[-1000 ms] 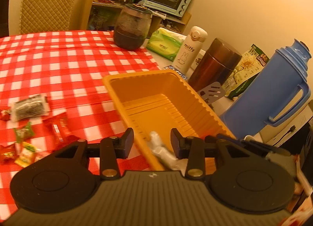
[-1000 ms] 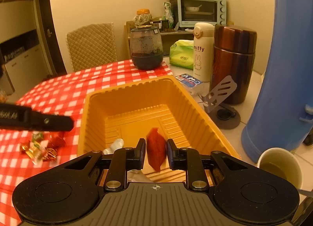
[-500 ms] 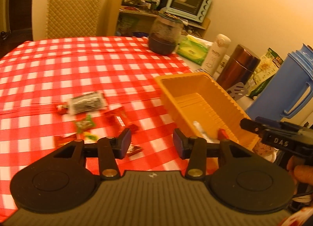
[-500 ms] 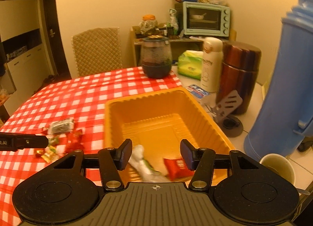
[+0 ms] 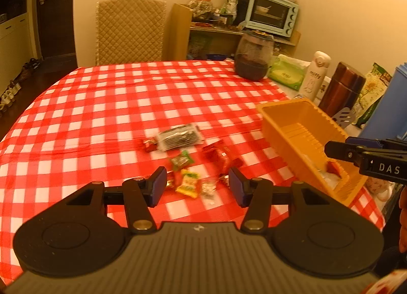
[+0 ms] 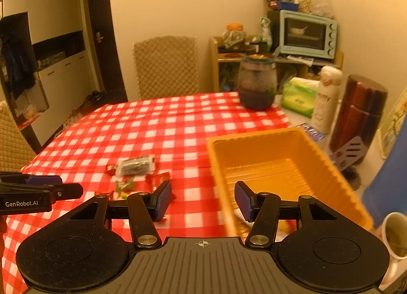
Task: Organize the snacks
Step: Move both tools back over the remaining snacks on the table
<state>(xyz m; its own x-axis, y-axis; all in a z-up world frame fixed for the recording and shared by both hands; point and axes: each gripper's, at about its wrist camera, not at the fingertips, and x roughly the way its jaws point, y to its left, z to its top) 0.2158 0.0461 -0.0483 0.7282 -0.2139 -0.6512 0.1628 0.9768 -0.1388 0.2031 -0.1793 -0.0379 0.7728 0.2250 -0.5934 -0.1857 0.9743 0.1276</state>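
Note:
An orange plastic bin (image 5: pixel 290 126) (image 6: pixel 267 151) stands at the table's right edge, with a red packet (image 5: pixel 332 168) and a clear wrapper inside. Several loose snacks lie on the red checked cloth: a dark seed packet (image 5: pixel 178 137) (image 6: pixel 136 165), a red packet (image 5: pixel 218 154), a green candy (image 5: pixel 181 160) and a yellow packet (image 5: pixel 188 184). My left gripper (image 5: pixel 197 187) is open and empty, just above the near snacks. My right gripper (image 6: pixel 202 201) is open and empty over the bin's near left rim.
A dark glass jar (image 5: pixel 253 59), a green tissue pack (image 5: pixel 286 75), a white Miffy bottle (image 5: pixel 315 75), a brown thermos (image 5: pixel 342 90) and a blue jug (image 6: pixel 389 174) stand along the right. A cup (image 6: pixel 395 235) stands by the bin. A quilted chair (image 5: pixel 129 32) stands behind the table.
My right gripper opened and dropped the red packet into the bin, then swung left. My left gripper swung left from the bin to above the loose snacks.

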